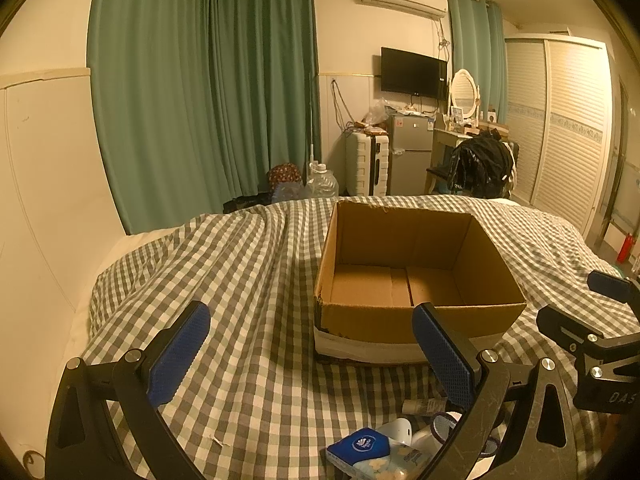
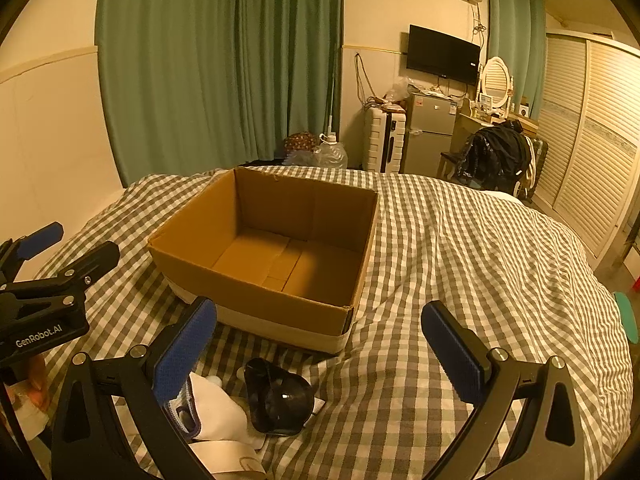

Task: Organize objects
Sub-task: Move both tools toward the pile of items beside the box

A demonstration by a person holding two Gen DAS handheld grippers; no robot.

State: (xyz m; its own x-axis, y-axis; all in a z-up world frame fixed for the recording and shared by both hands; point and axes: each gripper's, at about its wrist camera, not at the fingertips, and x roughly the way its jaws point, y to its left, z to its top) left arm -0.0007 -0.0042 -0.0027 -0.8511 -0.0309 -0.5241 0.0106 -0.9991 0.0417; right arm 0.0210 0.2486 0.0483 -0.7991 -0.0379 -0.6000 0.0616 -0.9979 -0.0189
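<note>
1. An open cardboard box (image 1: 420, 276) sits on a bed covered by a grey-and-white checked sheet (image 1: 248, 264); its flaps are off or folded down and the brown floor inside is bare.
2. The left tongs (image 1: 312, 356) hang above the sheet just short of the box's near left corner, their blue pads spread wide with nothing between them.
3. The right tongs (image 2: 320, 344) hover near the box's near right corner, likewise spread wide and gripping nothing.
4. Each tool shows in the other's view: the right one at the right edge of the left view, the left one at the left edge of the right view.
5. A small heap of loose things lies on the sheet in front of the box, below and between the two tools.
6. In the heap: a blue tissue packet (image 1: 358, 446), a pale patterned packet (image 1: 394, 465) touching it, a small tube (image 1: 424, 406) lying on its side, and a white rounded item (image 1: 398, 432) that is too hidden to identify.
7. From the right view, a dark glossy cup-like object (image 2: 278, 398) lies tipped on its side beside white cloth (image 2: 218, 416); what it is exactly is hard to tell.
8. Green curtains (image 1: 204, 88) hang behind the bed.
</note>
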